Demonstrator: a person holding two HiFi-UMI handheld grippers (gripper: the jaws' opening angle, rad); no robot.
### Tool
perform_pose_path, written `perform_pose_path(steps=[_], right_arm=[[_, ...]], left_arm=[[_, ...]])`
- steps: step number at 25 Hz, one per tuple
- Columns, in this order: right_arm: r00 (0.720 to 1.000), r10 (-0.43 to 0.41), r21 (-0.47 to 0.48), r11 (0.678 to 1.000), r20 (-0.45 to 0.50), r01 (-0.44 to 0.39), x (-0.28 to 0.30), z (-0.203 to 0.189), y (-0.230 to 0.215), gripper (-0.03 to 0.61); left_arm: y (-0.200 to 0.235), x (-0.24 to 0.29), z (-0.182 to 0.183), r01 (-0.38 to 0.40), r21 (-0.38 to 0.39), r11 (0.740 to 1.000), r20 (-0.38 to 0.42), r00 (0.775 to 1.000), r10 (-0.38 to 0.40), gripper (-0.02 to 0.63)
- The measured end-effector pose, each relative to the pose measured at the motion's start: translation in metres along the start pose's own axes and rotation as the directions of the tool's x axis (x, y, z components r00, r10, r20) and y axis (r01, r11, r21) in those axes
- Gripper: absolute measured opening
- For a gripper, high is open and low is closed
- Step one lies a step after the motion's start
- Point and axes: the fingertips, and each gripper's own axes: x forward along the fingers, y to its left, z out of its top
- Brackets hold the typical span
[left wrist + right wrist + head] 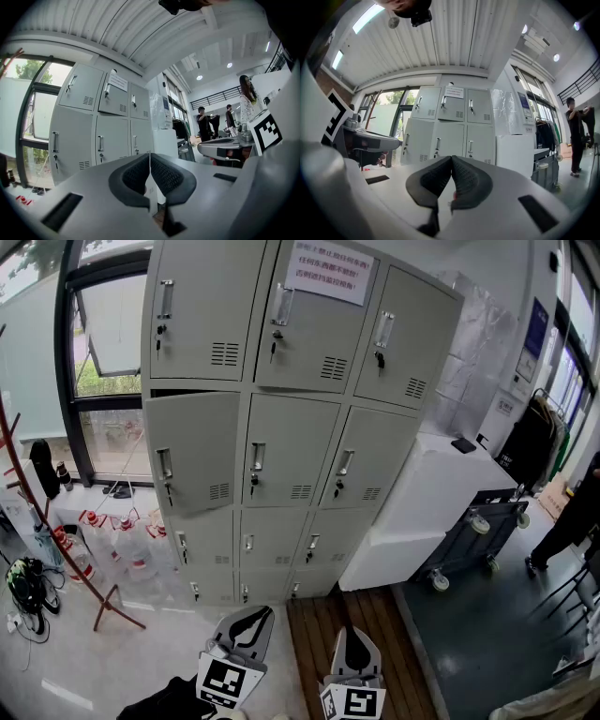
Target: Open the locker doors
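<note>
Lockers [291, 418] stand upright, handles [258, 457] vertical (1 door [192, 454] ajar, left column).

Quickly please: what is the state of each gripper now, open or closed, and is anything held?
Left gripper: closed, jaws touching, holding nothing.
Right gripper: closed, jaws touching, holding nothing.

The top row of the lockers [300, 324] is cut off by the top edge of the head view. The words on the paper sign [328, 270] are too small to read. The left tongs [255, 620] and right tongs [351, 638] run off the bottom edge, and a person [574, 521] is partly cut off at the right edge.
</note>
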Motion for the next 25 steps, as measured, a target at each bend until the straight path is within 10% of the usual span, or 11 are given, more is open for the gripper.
perform_pose_path(steps=[25], right_arm=[[0.999, -0.012, -0.074, 0.997, -0.045, 0.008, 0.023, -0.017, 0.008, 0.015]], left_arm=[[0.025, 0.013, -0.002, 0.030, 0.015, 0.999, 0.011, 0.999, -0.030, 0.026]])
